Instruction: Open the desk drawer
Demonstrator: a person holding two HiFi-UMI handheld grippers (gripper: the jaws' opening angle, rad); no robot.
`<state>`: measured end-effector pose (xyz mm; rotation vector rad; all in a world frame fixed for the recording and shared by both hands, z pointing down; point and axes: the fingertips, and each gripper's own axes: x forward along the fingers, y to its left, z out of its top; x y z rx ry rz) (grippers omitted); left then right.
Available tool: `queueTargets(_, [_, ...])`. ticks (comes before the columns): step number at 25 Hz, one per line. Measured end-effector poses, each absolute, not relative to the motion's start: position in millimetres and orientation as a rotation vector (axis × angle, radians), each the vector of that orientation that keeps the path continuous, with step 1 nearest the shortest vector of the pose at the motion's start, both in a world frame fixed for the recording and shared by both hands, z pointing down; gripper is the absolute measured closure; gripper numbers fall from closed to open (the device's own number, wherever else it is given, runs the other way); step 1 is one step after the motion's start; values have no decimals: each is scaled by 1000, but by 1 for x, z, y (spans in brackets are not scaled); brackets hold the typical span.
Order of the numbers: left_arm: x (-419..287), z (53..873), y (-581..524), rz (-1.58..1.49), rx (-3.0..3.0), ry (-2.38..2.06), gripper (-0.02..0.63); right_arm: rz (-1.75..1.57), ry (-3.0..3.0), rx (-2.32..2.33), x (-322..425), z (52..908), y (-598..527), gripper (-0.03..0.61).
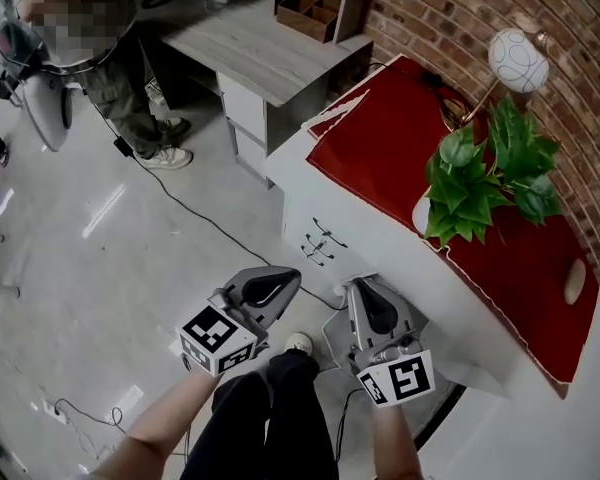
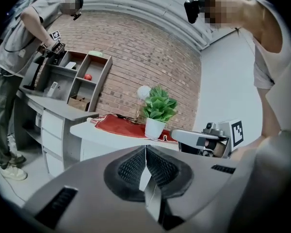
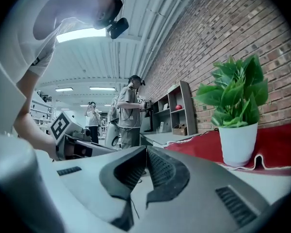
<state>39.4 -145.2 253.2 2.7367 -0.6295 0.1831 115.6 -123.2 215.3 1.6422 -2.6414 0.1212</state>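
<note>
The white desk (image 1: 380,238) stands against the brick wall, with a red cloth (image 1: 400,138) over its top. Its drawer front (image 1: 320,241) carries small dark handles and faces the floor side; the drawers look closed. In the head view both grippers hang low in front of the desk, apart from it. My left gripper (image 1: 280,280) is shut with nothing in it, its pads (image 2: 136,166) pressed together. Beside it my right gripper (image 1: 365,286) is also shut and empty, tips meeting (image 3: 145,152). The desk (image 2: 94,140) lies ahead in the left gripper view.
A potted plant (image 1: 490,173) and a round white lamp (image 1: 518,60) stand on the red cloth. A grey desk (image 1: 245,48) with a shelf unit (image 1: 315,3) is further back. A person (image 1: 110,78) stands by it. A black cable (image 1: 205,218) runs across the floor.
</note>
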Motion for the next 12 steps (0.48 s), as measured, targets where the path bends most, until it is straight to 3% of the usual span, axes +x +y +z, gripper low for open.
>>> queueTargets(12, [41,383,-146,165,2753,-622,603,71,-2628,1661,121,333,-115,560])
